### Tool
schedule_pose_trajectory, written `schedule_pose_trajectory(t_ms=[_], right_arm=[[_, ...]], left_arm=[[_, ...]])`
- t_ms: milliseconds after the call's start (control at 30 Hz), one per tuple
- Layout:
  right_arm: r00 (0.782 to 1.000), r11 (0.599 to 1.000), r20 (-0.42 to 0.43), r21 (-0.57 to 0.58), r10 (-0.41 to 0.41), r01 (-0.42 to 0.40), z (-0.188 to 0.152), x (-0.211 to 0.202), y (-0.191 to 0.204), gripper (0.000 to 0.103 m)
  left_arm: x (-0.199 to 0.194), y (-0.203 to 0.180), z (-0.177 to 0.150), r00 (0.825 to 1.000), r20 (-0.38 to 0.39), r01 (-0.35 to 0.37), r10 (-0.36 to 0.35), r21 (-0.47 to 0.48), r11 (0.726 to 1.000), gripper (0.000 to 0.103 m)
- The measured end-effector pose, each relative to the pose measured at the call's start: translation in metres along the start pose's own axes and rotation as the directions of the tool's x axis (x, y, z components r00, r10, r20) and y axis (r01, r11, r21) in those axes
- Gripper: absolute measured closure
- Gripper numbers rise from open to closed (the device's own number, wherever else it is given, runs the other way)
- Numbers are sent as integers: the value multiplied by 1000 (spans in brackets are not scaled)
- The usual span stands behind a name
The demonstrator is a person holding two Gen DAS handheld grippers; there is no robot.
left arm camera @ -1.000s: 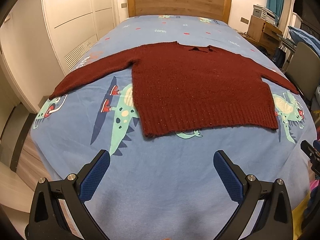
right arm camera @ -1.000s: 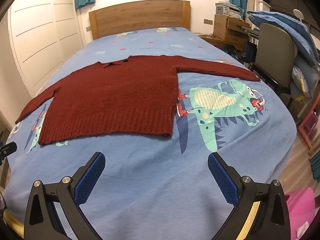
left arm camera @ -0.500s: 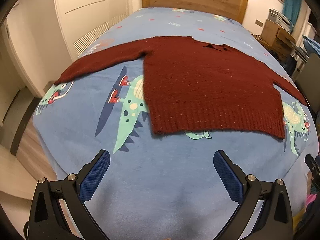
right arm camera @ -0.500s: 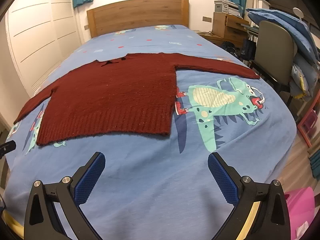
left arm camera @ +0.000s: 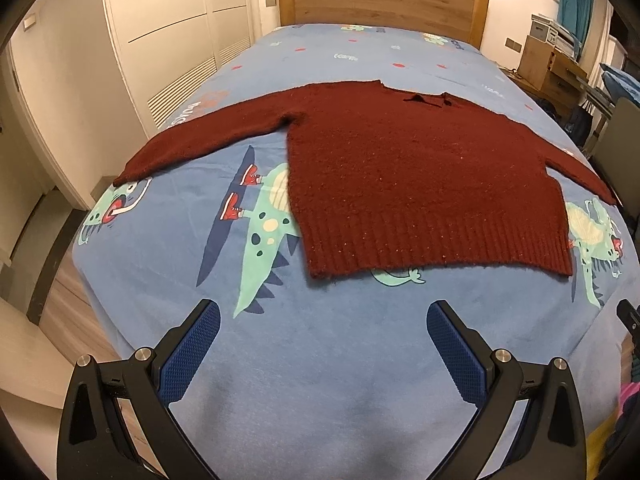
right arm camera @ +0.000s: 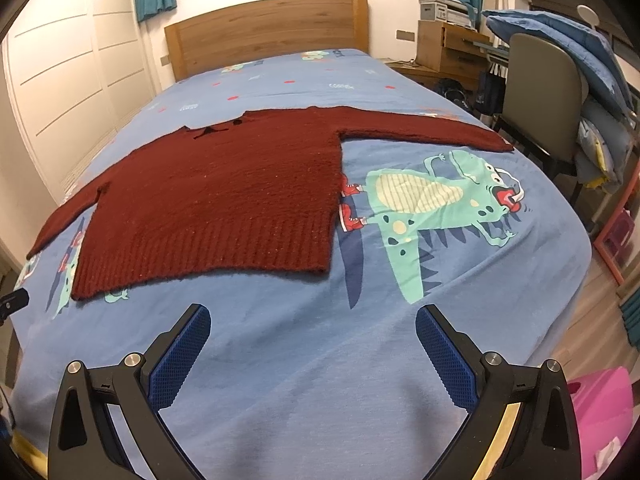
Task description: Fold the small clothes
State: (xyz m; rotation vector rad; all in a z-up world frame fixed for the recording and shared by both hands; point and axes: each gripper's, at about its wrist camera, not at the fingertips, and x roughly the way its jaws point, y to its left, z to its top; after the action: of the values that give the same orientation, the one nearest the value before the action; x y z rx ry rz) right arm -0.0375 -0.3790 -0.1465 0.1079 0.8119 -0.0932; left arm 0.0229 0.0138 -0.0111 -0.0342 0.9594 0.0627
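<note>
A dark red knit sweater [left arm camera: 416,176] lies flat on the blue dinosaur-print bed sheet [left arm camera: 320,360], both sleeves spread out sideways and the ribbed hem toward me. It also shows in the right wrist view [right arm camera: 224,200]. My left gripper [left arm camera: 323,316] is open and empty, hovering over bare sheet short of the hem's left corner. My right gripper [right arm camera: 313,320] is open and empty, over the sheet short of the hem's right corner. The sweater's left sleeve [left arm camera: 192,140] reaches toward the bed's left edge.
A wooden headboard [left arm camera: 380,4] stands at the far end. White wardrobe doors [left arm camera: 168,40] line the left side. A chair [right arm camera: 540,96] piled with blue bedding, a wooden nightstand [right arm camera: 444,52] and a pink box [right arm camera: 600,412] stand to the right of the bed.
The left gripper has swung left, so the sweater's left sleeve and the wardrobe side show more. The right gripper has shifted only slightly. Both stay open; the sweater has not moved.
</note>
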Motion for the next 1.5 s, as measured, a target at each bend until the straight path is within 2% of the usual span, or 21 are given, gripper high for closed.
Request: schedule_pose_trajectory(t_ms=[267,600,800,1233,1500], right_arm=[[1000,1000,0,10,12,-12,1,1,-3,1],[1000,999,20,35,-8,8,10,-1,-5,1],[999,999,27,28,-17,16,13,-4,-3,0],[998,999,47,-2,-43,43,23,-12,3,1],[997,999,62,-5,-42,42,29,-12,5,1]], left_arm=[[-8,-3,2,999,15,30,-30,18,999,1],[-15,-12,7,997,15,72,-73,88,994,1],[-21,-9,5,995,33,89,-91,75,993,1],[-18,5,13,993,-39,112,-111,12,994,1],[-13,7,19,984,-94,153,-154,-14,988,1]])
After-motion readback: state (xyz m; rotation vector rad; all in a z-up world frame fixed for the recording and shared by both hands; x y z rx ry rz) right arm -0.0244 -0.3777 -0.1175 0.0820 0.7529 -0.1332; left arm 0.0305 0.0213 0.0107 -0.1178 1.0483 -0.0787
